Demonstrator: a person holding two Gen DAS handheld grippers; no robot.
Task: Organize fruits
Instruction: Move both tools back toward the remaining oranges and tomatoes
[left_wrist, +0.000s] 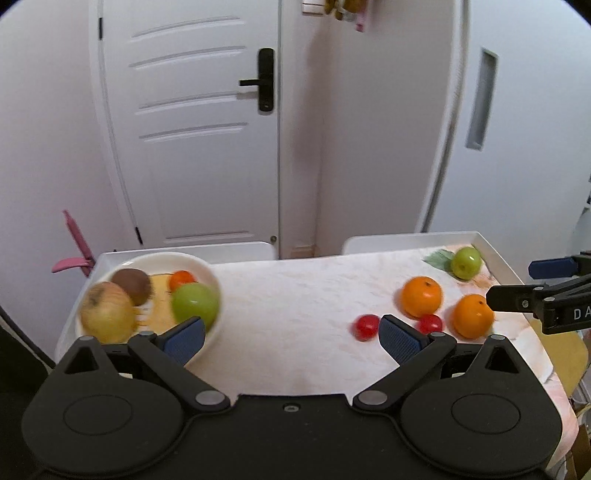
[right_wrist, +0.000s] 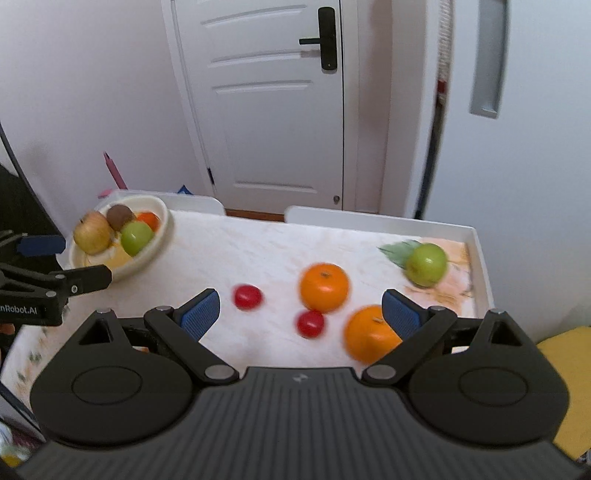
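Room setting. A white panelled door (left_wrist: 192, 122) with raised horizontal mouldings fills the far wall; its black lever handle and lock plate (left_wrist: 265, 80) sit at the right edge. Plain pale walls (left_wrist: 44, 129) flank it — the right one meets the door frame at a corner. Further right, a white cabinet front (right_wrist: 524, 129) carries a recessed grey vertical pull (right_wrist: 488, 55). Two white chair backs (left_wrist: 236, 249) stand against the table's far edge, a gap between them. A pink object (left_wrist: 75, 243) leans by the left wall. Lighting is soft, even.
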